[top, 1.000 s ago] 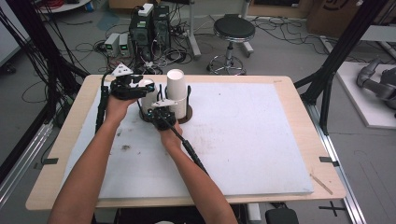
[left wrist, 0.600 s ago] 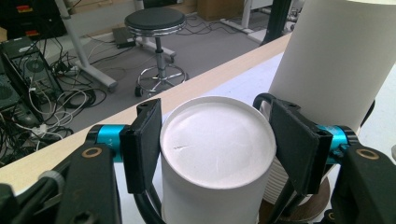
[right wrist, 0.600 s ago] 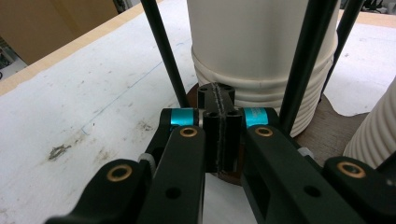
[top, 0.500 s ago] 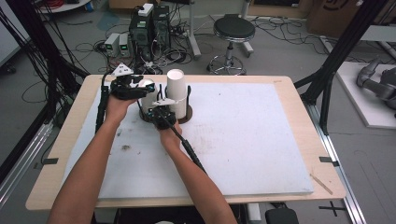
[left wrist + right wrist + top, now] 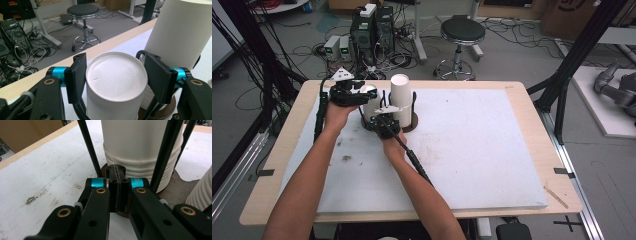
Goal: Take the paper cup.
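Observation:
A wooden-based cup holder (image 5: 410, 126) with black rods (image 5: 164, 152) stands at the back left of the white mat. A tall stack of upside-down white paper cups (image 5: 400, 97) sits in it. Beside it stands a shorter upside-down cup stack (image 5: 112, 100). My left gripper (image 5: 115, 72) straddles that stack's top cup, a pad against each side. In the high view the left gripper (image 5: 362, 95) is left of the tall stack. My right gripper (image 5: 117, 191) is shut, with nothing visible between its pads. Its tips are low against the holder's base (image 5: 176, 192), in front of the ribbed stack (image 5: 140, 152).
The white mat (image 5: 472, 150) covers most of the wooden table (image 5: 537, 100) and lies bare to the right and front. Both forearms come in from the bottom left. A stool (image 5: 462, 32) and computer gear (image 5: 372, 30) stand on the floor beyond the table's far edge.

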{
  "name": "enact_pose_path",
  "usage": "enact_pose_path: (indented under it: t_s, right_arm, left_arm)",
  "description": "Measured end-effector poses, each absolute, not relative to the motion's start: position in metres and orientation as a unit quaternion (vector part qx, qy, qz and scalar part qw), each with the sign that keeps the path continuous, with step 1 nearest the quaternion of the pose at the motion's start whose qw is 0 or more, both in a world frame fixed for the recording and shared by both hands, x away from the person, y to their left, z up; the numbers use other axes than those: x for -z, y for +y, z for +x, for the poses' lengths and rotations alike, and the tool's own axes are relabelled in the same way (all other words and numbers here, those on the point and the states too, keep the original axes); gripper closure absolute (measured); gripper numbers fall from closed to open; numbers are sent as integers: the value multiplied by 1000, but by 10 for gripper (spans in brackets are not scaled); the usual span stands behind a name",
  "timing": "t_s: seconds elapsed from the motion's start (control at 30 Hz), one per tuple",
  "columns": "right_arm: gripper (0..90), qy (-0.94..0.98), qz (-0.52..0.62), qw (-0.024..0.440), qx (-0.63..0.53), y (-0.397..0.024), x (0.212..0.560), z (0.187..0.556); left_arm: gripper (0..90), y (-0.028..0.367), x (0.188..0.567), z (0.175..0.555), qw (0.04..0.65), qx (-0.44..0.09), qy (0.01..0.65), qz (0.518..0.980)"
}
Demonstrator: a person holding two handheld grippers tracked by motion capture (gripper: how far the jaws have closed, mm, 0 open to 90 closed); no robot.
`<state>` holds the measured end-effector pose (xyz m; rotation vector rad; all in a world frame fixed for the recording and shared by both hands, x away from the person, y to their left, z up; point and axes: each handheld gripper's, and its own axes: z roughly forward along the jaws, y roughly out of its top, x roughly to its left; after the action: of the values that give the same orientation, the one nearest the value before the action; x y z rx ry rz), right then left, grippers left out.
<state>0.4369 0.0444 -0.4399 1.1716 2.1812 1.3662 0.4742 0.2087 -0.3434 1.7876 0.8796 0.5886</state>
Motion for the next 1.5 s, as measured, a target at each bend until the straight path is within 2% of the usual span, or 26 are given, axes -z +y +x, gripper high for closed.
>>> enact_pose_path:
  t_s: [1.13,1.33,1.43,1.5]
  right_arm:
    - [900,754,434,140,-474,43,445,442]
    - [900,757,403,177,-483,49,440,436]
    - [900,757,411,183,-475,48,439,437]
    - [900,758,413,186,-470,46,440,438]
  left_arm:
    - [366,212,341,473,510,-243,377,734]
    - [363,206,341,475,500,-250,377,739]
    - [359,199,342,475,492,-273,360,744]
    - [323,196,342,475,490,-283,351,746]
